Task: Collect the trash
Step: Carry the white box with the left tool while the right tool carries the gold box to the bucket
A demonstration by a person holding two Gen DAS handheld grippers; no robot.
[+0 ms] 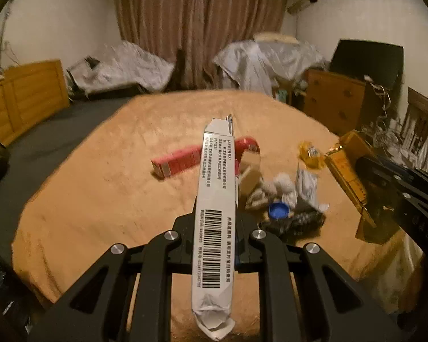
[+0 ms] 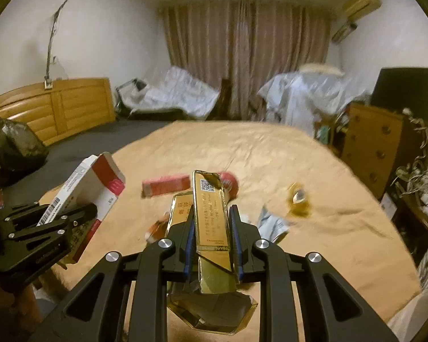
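Clamped lengthwise in the left gripper [image 1: 215, 225], a white box [image 1: 215, 211] is held above the tan blanket [image 1: 100, 199], a gold box [image 2: 212, 228] is likewise pinched in the right gripper [image 2: 212, 225], and a red box [image 1: 175, 165], blue cap [image 1: 278, 210] and wrappers [image 1: 306, 188] are left lying beyond.

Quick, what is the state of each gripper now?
Left gripper: shut on the white box.
Right gripper: shut on the gold box.
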